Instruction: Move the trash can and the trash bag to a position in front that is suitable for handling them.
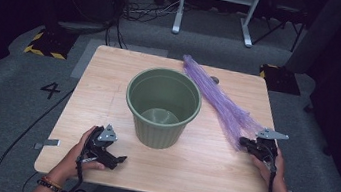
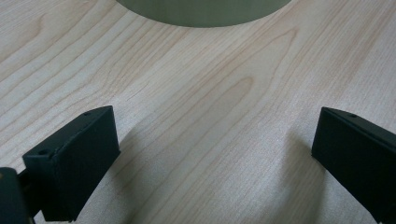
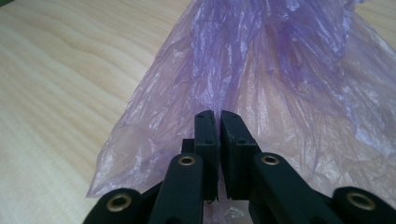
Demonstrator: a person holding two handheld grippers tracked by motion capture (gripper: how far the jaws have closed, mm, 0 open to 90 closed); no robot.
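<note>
A long, crumpled purple plastic bag [image 1: 218,100] lies slantwise on the right half of the wooden table [image 1: 198,173], from the far edge toward the near right. At the bag's near end my right gripper [image 1: 246,143] is held low. In the right gripper view its jaws [image 3: 218,115] stand pressed together on a fold of the purple bag [image 3: 280,84]. A green ribbed bucket [image 1: 162,106] stands upright and empty mid-table. At the near left, my left gripper [image 1: 118,160] rests just above the wood, open with nothing between its fingers [image 2: 215,128], the bucket's base [image 2: 205,11] ahead of it.
Beyond the table, on the grey floor, are a white frame's legs [image 1: 215,11], cables, and yellow-and-black striped plates [image 1: 44,44]. Bare wood lies between the bucket and the near edge.
</note>
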